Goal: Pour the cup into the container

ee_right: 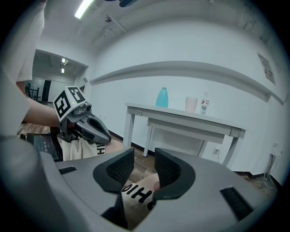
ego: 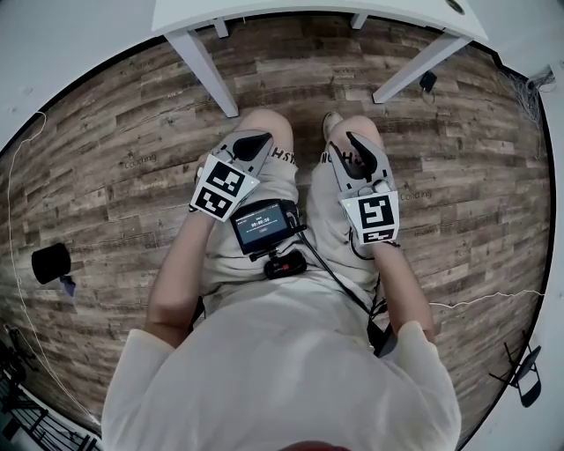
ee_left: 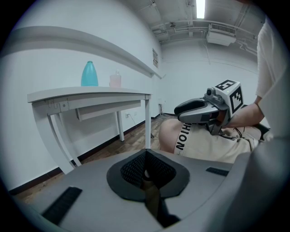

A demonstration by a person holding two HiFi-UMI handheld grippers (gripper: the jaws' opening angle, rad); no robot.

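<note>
Wood-plank floor; left gripper ribbed fingers pressed together, right gripper slightly spread.

White table is seen standing on a wood-plank floor, close to a white wall. A small screen device is carried at the lap. A black object is noted on the floor, left side. A strip light is lit overhead.
</note>
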